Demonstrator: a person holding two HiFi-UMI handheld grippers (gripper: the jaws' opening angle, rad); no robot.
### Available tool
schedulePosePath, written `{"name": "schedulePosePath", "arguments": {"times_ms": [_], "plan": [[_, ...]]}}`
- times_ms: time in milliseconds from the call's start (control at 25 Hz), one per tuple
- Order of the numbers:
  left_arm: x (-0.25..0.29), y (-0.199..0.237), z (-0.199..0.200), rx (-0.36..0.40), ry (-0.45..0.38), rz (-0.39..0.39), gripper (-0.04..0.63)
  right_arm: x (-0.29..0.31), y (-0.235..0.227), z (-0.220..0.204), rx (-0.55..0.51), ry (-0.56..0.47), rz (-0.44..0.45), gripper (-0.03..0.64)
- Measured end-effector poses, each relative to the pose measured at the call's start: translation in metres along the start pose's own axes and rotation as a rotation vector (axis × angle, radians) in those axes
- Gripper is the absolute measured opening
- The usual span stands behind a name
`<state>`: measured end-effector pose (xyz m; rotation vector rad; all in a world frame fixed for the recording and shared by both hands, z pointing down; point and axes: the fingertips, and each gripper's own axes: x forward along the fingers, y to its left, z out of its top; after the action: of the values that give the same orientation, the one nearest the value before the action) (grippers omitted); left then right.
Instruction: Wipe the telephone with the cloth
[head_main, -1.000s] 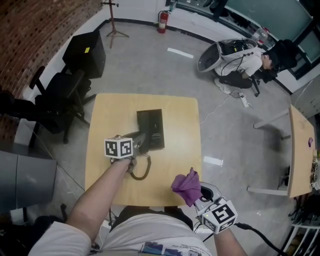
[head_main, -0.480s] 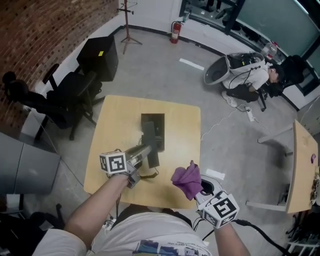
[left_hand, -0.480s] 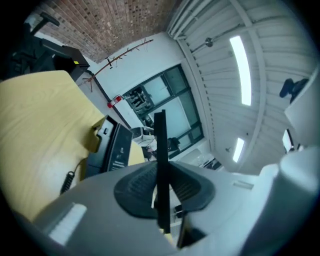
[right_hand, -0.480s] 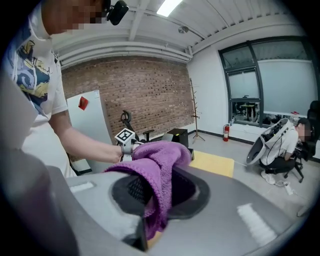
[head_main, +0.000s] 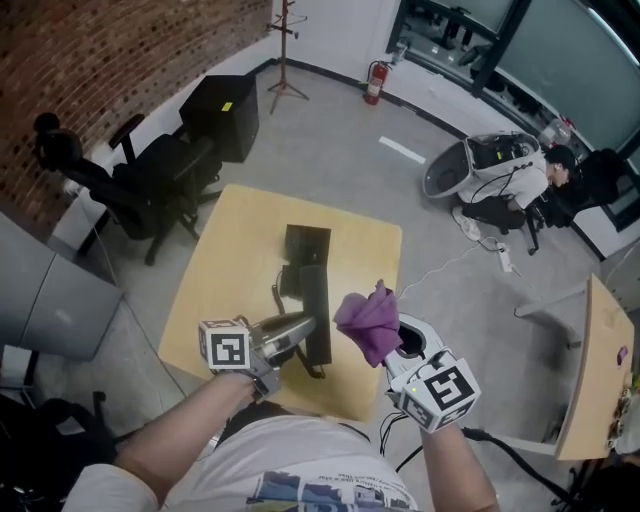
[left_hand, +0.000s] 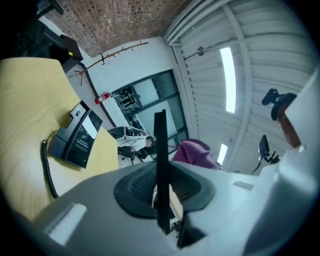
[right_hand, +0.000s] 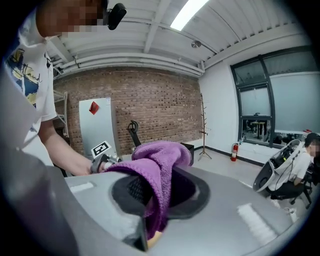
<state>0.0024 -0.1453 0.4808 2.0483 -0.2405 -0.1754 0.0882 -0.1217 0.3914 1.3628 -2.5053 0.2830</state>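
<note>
The black telephone base (head_main: 307, 248) lies on the yellow table (head_main: 225, 260), its coiled cord (head_main: 281, 297) trailing toward me. My left gripper (head_main: 303, 327) is shut on the black handset (head_main: 319, 312), held off the base over the table's near part. In the left gripper view the handset (left_hand: 161, 150) stands edge-on between the jaws of the left gripper (left_hand: 161, 197), with the base (left_hand: 77, 137) behind. My right gripper (head_main: 388, 352) is shut on a purple cloth (head_main: 368, 320), close beside the handset's right side; I cannot tell whether they touch. The cloth (right_hand: 157, 167) drapes over the right gripper (right_hand: 155, 202).
Black office chairs (head_main: 150, 185) and a black cabinet (head_main: 222, 115) stand left of the table by a brick wall. A seated person (head_main: 520, 190) is at the far right, a second table (head_main: 590, 370) at the right edge. A fire extinguisher (head_main: 375, 80) stands far back.
My left gripper has lifted the handset off the base and drawn it toward me. My right gripper has brought the cloth up and leftward, next to the handset.
</note>
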Motion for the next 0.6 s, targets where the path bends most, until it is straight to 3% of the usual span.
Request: {"name": "schedulePosePath", "arguments": {"times_ms": [360, 600], "plan": [[0.004, -0.031, -0.022, 0.006, -0.017, 0.001, 0.08, 0.021, 0.004, 0.045, -0.113, -0.063, 0.062, 0.043], [0.001, -0.043, -0.016, 0.003, -0.063, 0.013, 0.08, 0.013, 0.017, 0.014, -0.135, -0.019, 0.134, 0.043]]}}
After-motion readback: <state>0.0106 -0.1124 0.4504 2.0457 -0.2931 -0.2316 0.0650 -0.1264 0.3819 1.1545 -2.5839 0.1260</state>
